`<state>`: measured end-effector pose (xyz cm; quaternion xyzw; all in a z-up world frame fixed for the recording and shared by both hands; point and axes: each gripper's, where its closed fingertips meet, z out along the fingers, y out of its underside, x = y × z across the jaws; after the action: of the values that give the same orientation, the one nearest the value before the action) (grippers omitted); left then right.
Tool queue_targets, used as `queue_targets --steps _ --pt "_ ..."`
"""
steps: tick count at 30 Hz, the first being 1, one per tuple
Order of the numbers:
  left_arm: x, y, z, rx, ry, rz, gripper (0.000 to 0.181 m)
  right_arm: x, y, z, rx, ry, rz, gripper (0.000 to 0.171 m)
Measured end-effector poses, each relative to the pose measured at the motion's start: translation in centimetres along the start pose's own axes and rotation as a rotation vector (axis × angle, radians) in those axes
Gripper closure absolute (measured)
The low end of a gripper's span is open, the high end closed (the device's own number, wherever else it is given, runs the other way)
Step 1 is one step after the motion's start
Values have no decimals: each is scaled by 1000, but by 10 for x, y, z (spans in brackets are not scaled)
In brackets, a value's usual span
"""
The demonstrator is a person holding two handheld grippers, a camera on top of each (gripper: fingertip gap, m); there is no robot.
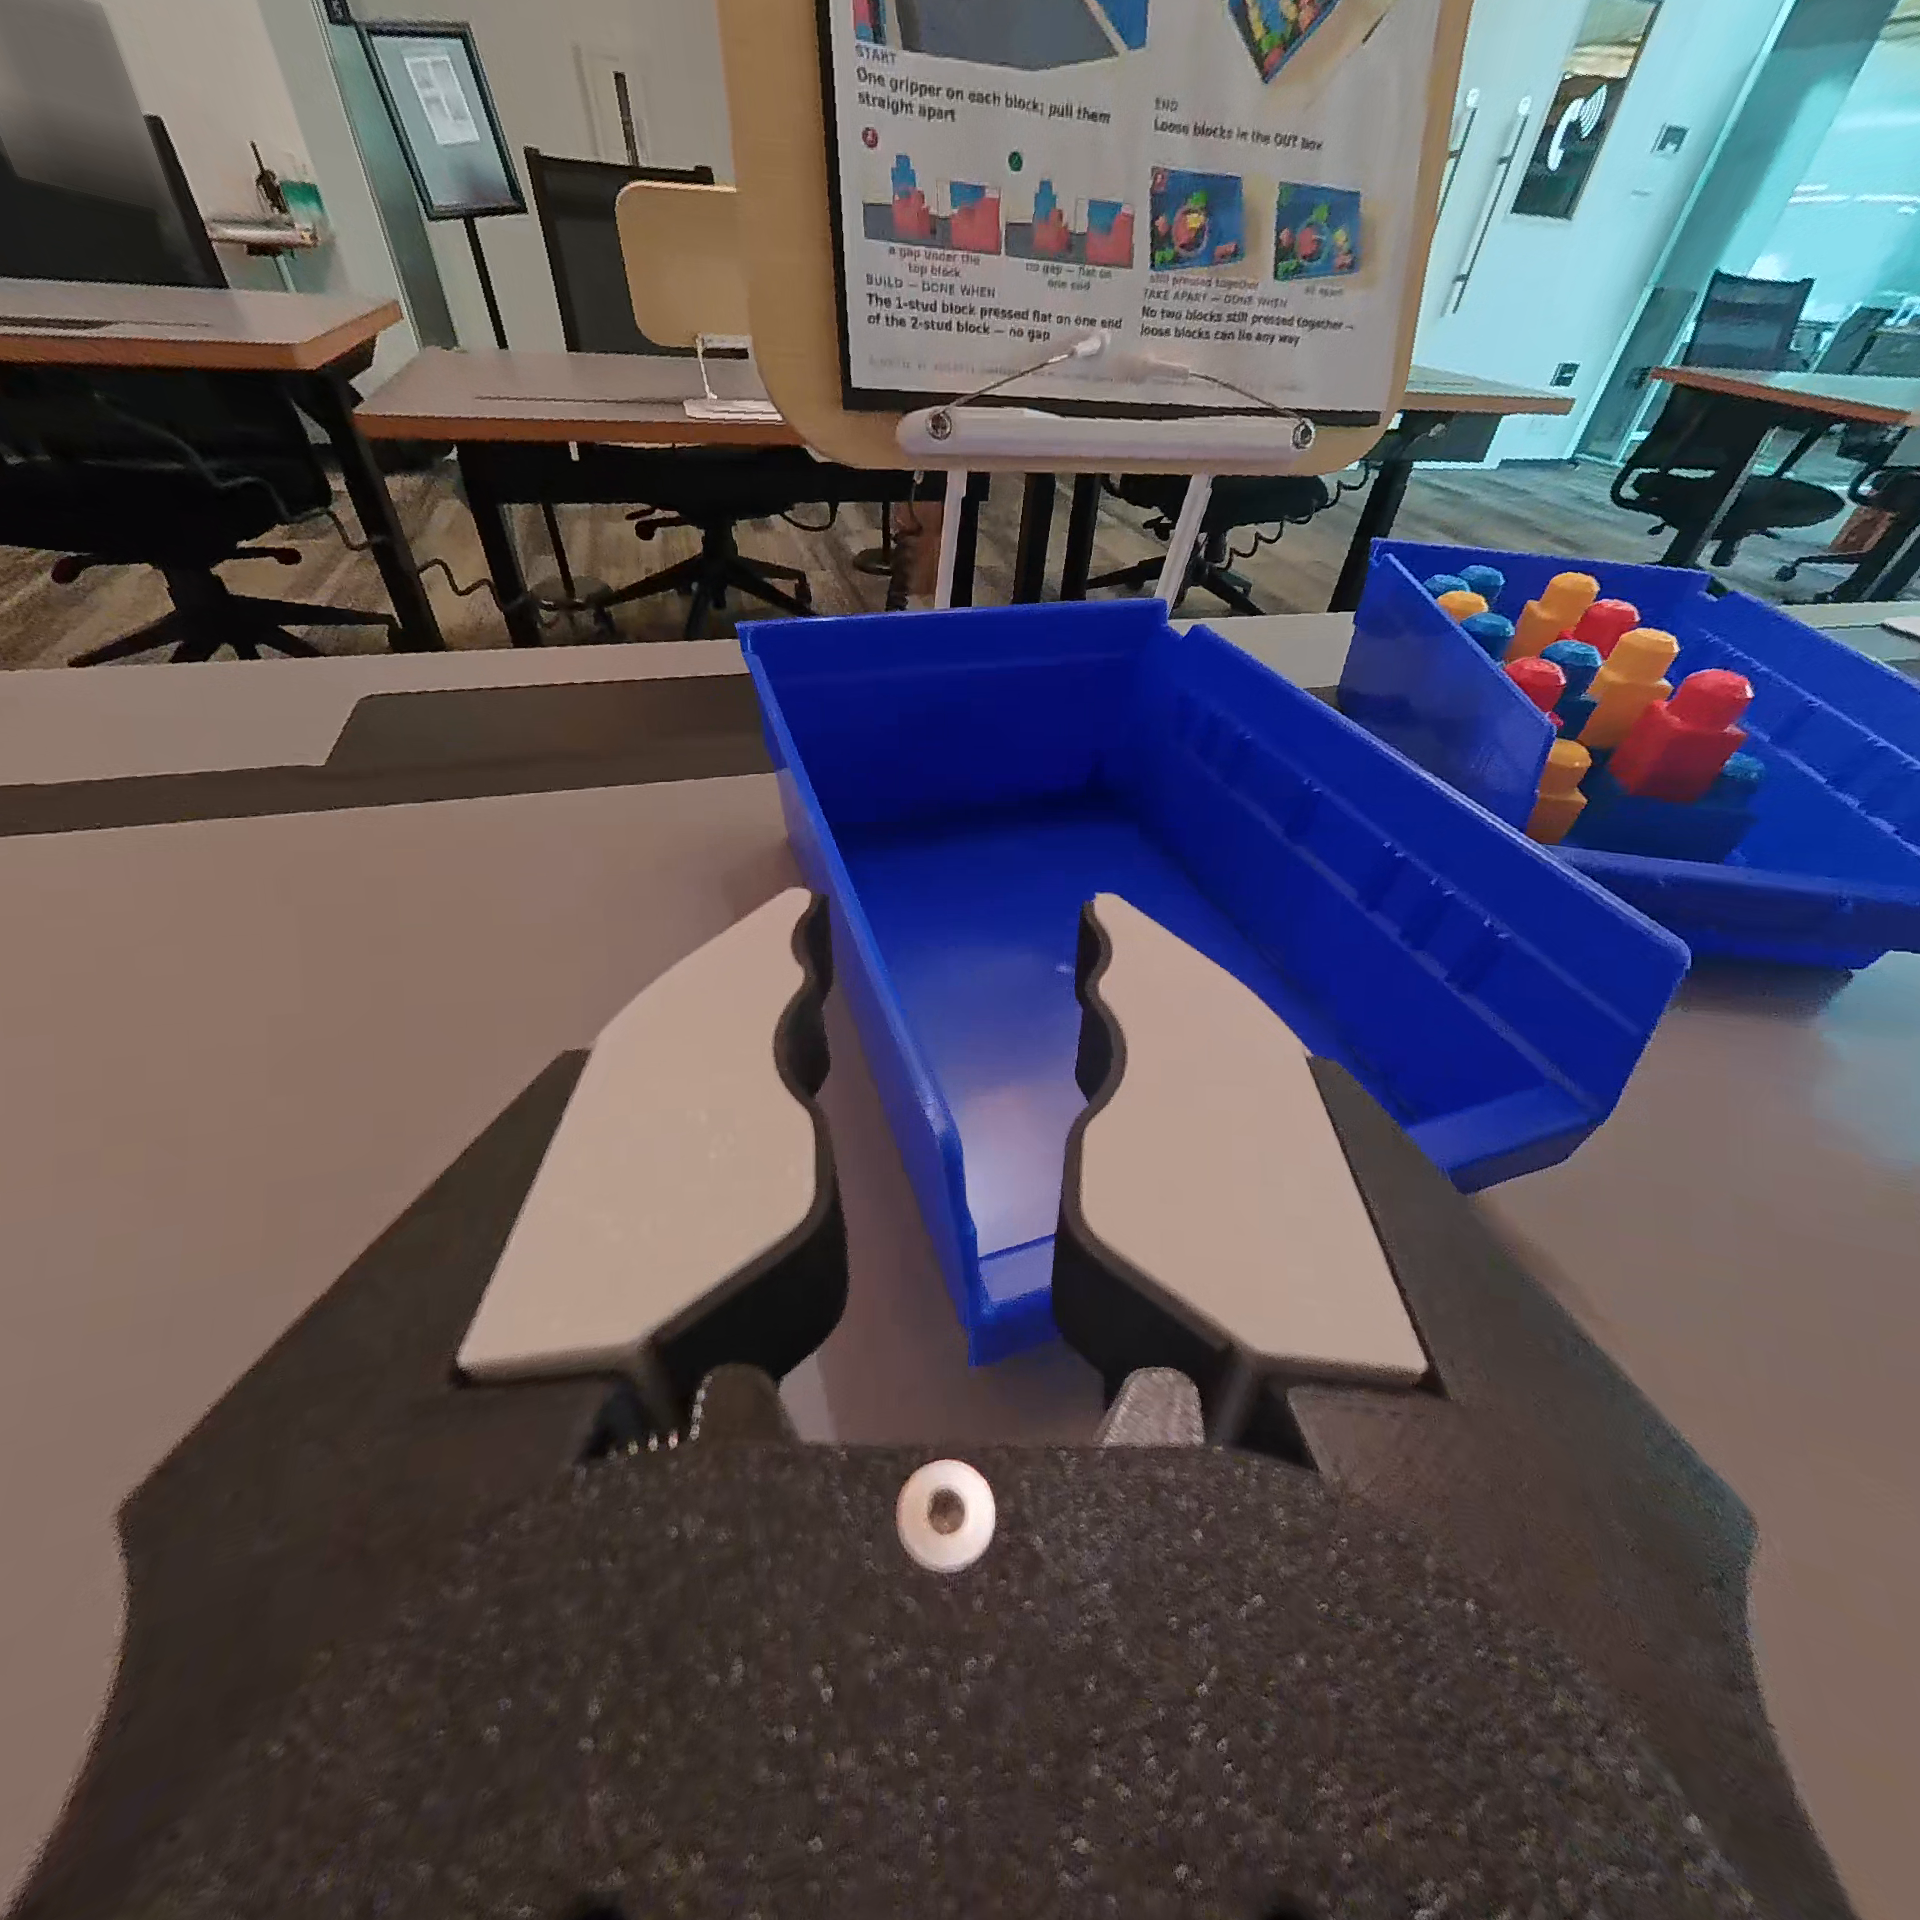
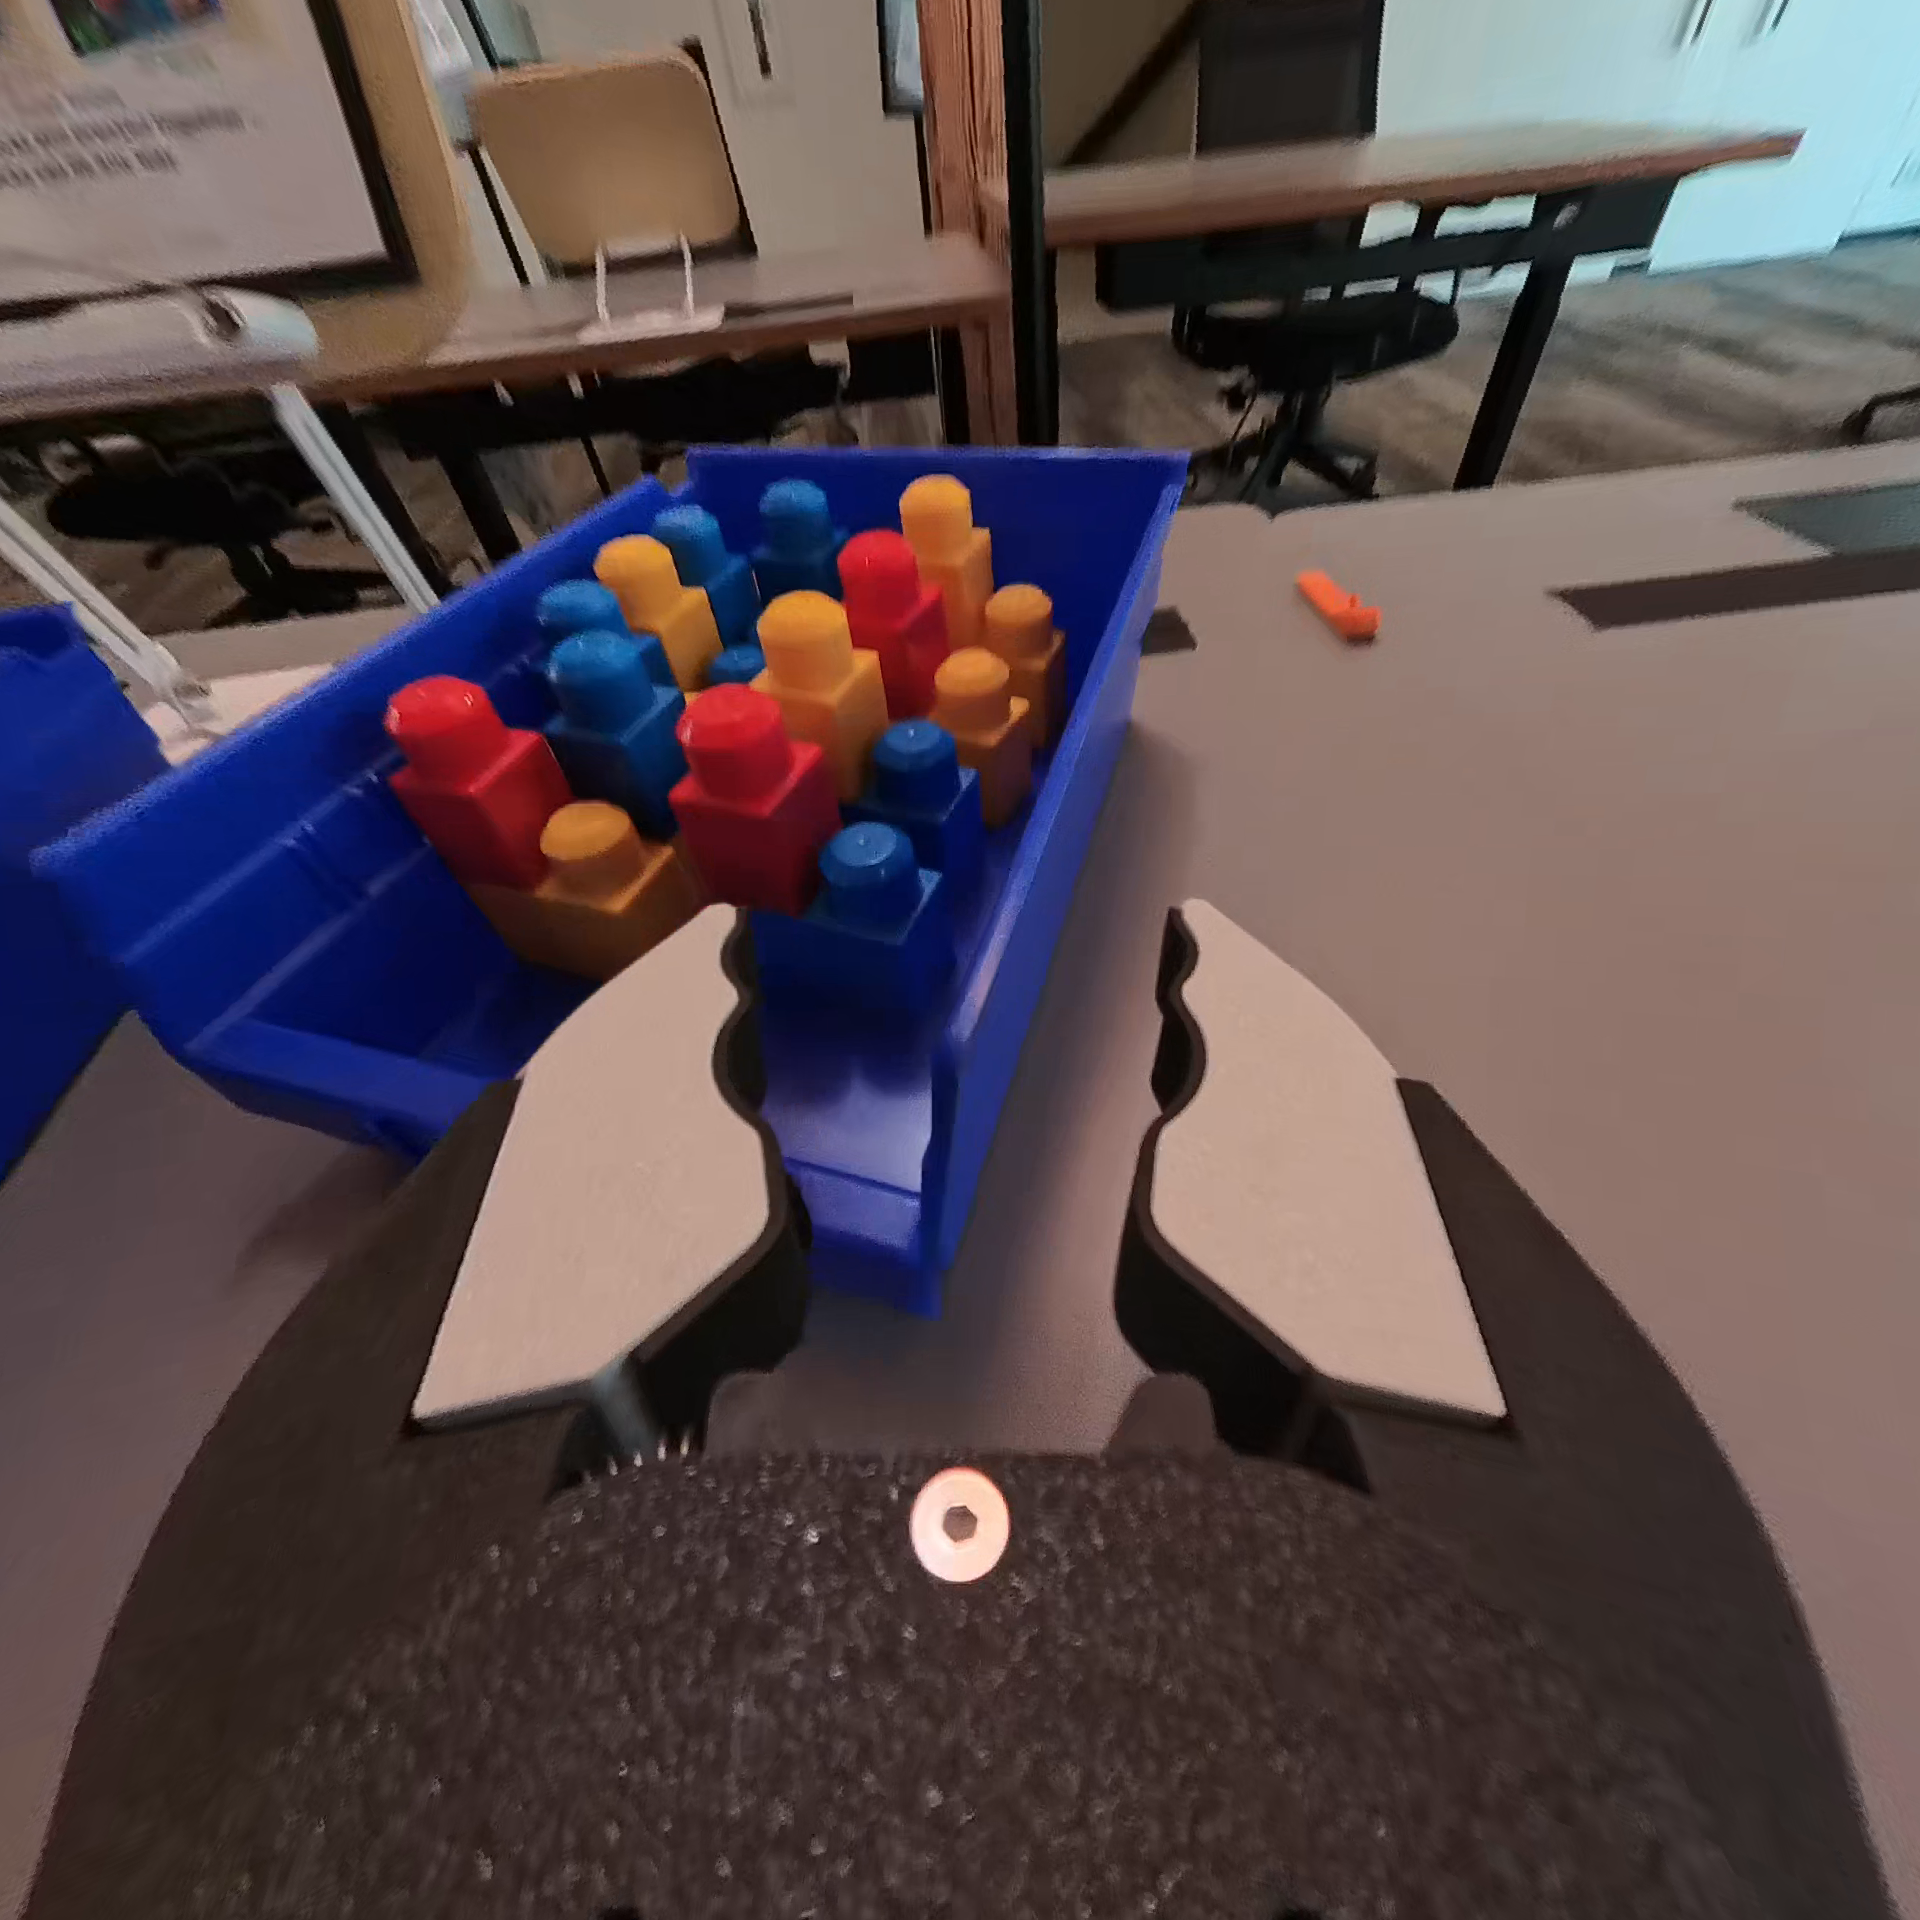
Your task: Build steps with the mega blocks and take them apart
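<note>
In the left wrist view, the left gripper [image 1: 951, 914] hangs with its jaws parted and nothing between them. It sits above the near left corner of an empty blue bin [image 1: 1434, 894], whose left wall runs up through the gap; I cannot tell whether a finger touches it. The bin rests on a grey table [image 1: 312, 987]. Just beside it to the right lies a second blue bin [image 1: 1787, 894] holding the mega blocks [image 1: 1662, 727], red, orange and blue, standing studs up. Only this view shows the empty bin whole and, behind it, an instruction board [image 1: 1101, 208] on a white stand.

In the right wrist view, the right gripper [image 2: 956, 920] is spread wider, also holding nothing. It hovers over the near right corner of the filled bin [image 2: 1101, 644], the left fingertip close to a blue block [image 2: 868, 914] at the front. Three red studs show, about seven orange and about eight blue, though blur makes the count unsure. Only here shows a small orange piece [image 2: 1340, 608] lying on the table [image 2: 1558, 935], well apart to the right. Two bins appear, the other only as a blue edge [image 2: 52, 831] at far left.
</note>
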<state>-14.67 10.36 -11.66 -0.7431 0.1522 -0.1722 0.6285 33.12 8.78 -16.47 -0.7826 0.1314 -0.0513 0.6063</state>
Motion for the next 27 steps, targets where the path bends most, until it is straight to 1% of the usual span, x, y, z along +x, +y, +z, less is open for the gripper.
queue_targets --steps 1,2,3,4,5,8,11,13,17,22,25,27 --pt "1 -1 -1 6 1 2 137 1 6 6 -29 16 -6 100" --pt "1 -2 -3 13 4 4 137 3 11 11 -60 37 -16 105" --pt "2 -4 -4 22 9 4 138 5 17 16 -89 45 -25 115" --pt "3 -6 -6 30 13 7 139 5 18 18 -97 39 -24 128" --pt "5 -8 -8 35 20 11 140 6 17 17 -96 34 -18 158" --pt "20 -10 -13 45 69 26 142 14 19 13 -146 43 -36 163" --pt "46 -9 -17 39 141 75 145 22 23 -1 -175 13 -51 166" --pt "74 -4 -19 27 239 119 150 23 27 -14 -189 -20 -62 166" --pt "136 16 -19 -18 402 150 147 18 35 -44 -197 -57 -86 166" --pt "217 56 -10 -92 541 270 146 9 43 -74 -189 -80 -100 166" --pt "247 81 7 -165 559 286 141 5 46 -84 -181 -81 -115 166" --pt "260 89 20 -190 553 265 138 4 47 -87 -171 -79 -122 166"
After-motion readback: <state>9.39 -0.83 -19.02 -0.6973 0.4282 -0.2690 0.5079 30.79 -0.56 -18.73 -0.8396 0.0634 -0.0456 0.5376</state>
